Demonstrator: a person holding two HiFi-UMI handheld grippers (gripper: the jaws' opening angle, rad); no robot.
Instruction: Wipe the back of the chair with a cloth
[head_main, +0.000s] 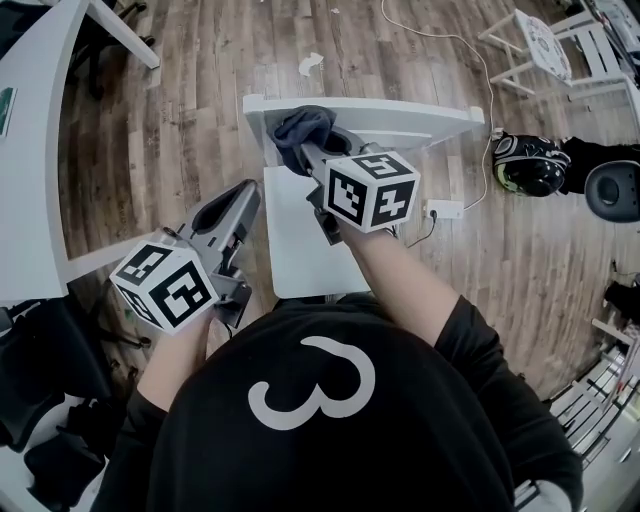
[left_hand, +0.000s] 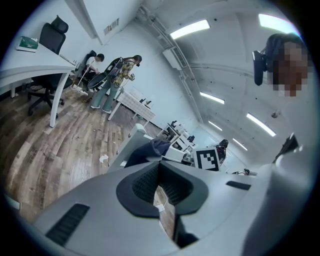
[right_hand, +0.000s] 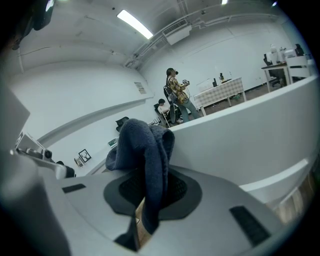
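Note:
A white chair stands in front of me, its back (head_main: 400, 112) running across the head view and its seat (head_main: 300, 250) below. My right gripper (head_main: 306, 152) is shut on a dark blue cloth (head_main: 298, 128), which rests on the left end of the chair back. In the right gripper view the cloth (right_hand: 147, 150) hangs bunched between the jaws (right_hand: 150, 192), with the white chair back (right_hand: 250, 135) just beside it. My left gripper (head_main: 240, 195) hangs left of the seat, shut on nothing (left_hand: 159, 182). From there the cloth (left_hand: 150, 149) shows ahead.
A white desk (head_main: 30, 150) runs along the left. On the wooden floor to the right lie a black helmet (head_main: 528, 165), a power strip (head_main: 445, 209) with its white cable, and another white chair (head_main: 545, 45). A paper scrap (head_main: 311, 63) lies beyond the chair. People (left_hand: 112, 80) stand far off.

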